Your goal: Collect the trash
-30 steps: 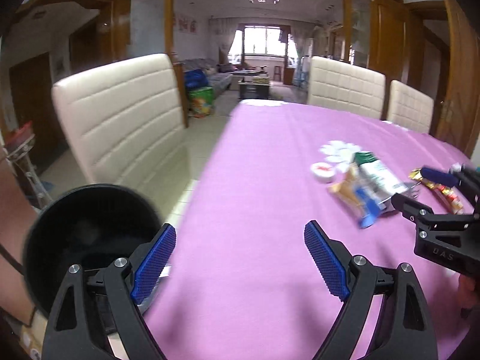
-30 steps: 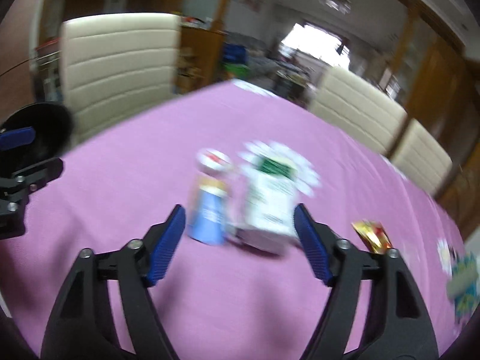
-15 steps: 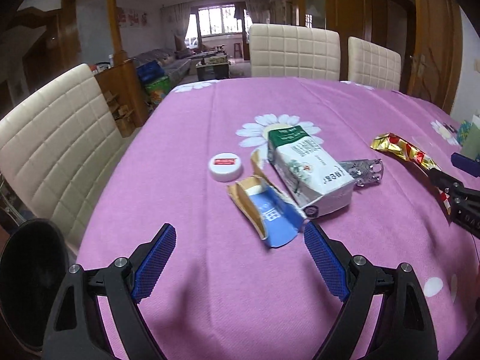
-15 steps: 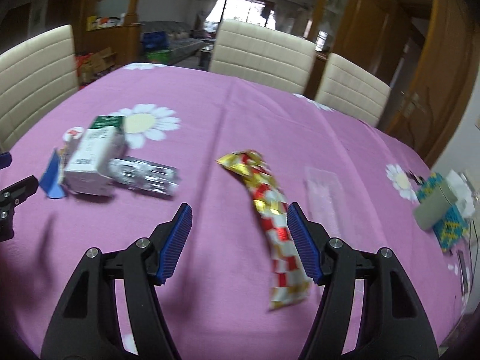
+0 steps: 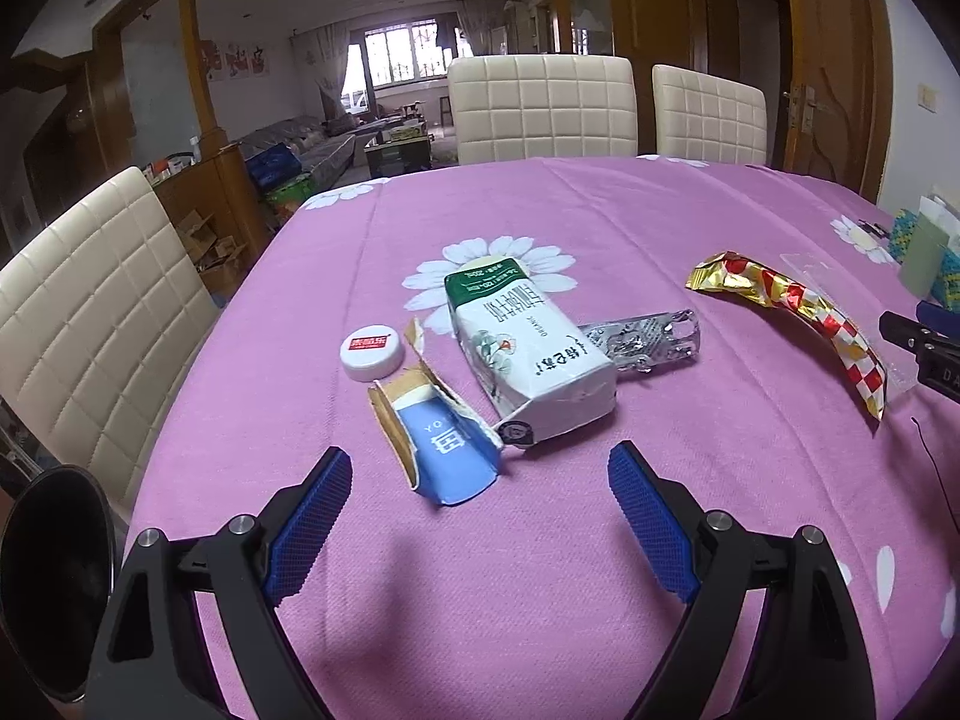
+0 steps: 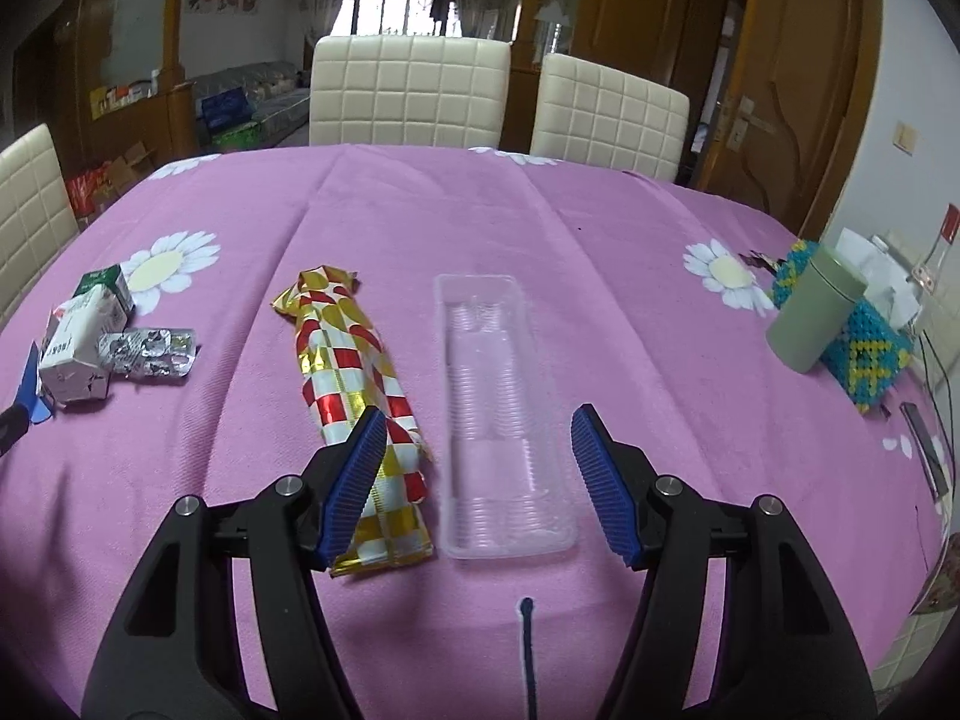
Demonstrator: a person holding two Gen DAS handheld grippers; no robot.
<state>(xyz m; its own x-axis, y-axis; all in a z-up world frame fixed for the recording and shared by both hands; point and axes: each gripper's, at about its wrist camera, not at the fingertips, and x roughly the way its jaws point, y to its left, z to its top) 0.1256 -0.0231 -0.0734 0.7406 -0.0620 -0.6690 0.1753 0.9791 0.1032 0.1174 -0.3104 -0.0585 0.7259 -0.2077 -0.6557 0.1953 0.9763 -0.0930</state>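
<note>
— What's on the pink tablecloth (image 5: 540,588), starting at the left?

— A black bin (image 5: 51,576) sits off the table's left edge. The left gripper (image 5: 480,516) hangs above the cloth, jaws spread wide, nothing between them. Just ahead of it lie a white cap (image 5: 370,350), a torn blue carton (image 5: 444,450), a white milk carton (image 5: 528,348) and, touching that, a crumpled foil blister pack (image 5: 651,339).

— And further right?

— A red-and-gold wrapper (image 6: 354,384), then a clear plastic tray (image 6: 498,414) beside it. The right gripper (image 6: 477,480) hovers over the tray's near end, jaws apart, gripping nothing; its left finger overlaps the wrapper. A green cup (image 6: 813,318) stands far right.
</note>
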